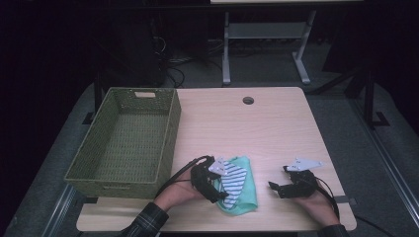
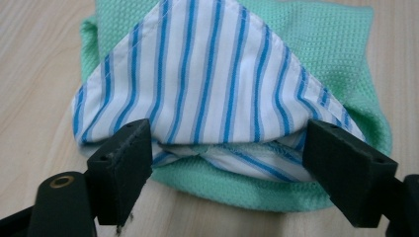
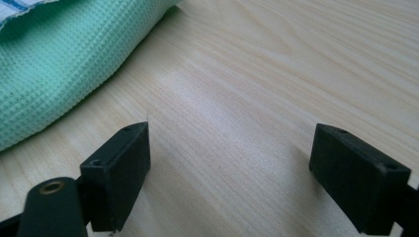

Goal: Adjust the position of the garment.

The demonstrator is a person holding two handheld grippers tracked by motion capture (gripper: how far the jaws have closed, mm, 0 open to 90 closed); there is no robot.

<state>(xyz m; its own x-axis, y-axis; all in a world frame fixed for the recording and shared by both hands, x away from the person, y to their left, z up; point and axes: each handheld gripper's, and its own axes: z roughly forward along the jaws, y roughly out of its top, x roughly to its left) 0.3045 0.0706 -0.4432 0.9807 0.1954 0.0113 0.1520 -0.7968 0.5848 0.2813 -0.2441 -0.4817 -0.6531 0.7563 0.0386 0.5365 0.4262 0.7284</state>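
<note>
The folded cloths sit near the table's (image 1: 276, 118) near edge, right of the green wicker basket (image 1: 126, 140) — a striped cloth (image 2: 207, 74) on a green waffle cloth (image 2: 326, 44). The left gripper (image 1: 213, 181) stands wide open, straddling the fold, gripping nothing; the right gripper (image 1: 282, 187) gapes over bare wood. To lift cleanly, I'd close on both layers — deep on the fold.

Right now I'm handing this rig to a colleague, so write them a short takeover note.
Left gripper: open, jaws either side of the near edge of the striped cloth, not pinching it.
Right gripper: open over bare table, right of the cloths.
The striped cloth lies folded on the folded green cloth, near the table's front edge.
The green basket at left holds nothing.
Left, probably: move the stack into the basket.
</note>
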